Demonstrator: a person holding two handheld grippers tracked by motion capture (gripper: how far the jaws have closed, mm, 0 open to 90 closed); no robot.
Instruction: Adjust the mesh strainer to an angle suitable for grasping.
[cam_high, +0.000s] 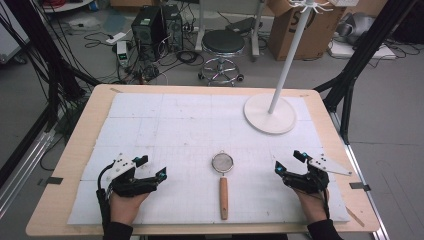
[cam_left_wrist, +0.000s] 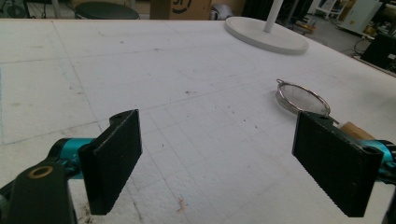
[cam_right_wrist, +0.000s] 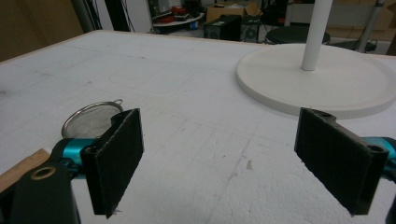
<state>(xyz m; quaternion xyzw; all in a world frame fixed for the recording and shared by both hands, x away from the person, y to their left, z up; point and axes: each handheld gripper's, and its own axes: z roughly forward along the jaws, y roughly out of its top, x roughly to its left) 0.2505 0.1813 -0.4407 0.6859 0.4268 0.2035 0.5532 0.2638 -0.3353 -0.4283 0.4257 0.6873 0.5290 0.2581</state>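
A person is holding 2 grippers low over the white-covered table (cam_high: 150, 120), the left gripper (cam_high: 149, 168) and the right gripper (cam_high: 289, 163) each spreading its fingers wide with nothing between them. A small mesh strainer (cam_high: 223, 163) with a wooden handle (cam_high: 223, 197) is lying flat between the 2 grippers, near the table's front edge. A white stand's round base (cam_high: 270, 114) is sitting at the far right.

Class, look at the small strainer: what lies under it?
The strainer rests on the white foam mat. Whatever lies directly beneath its mesh bowl is covered.
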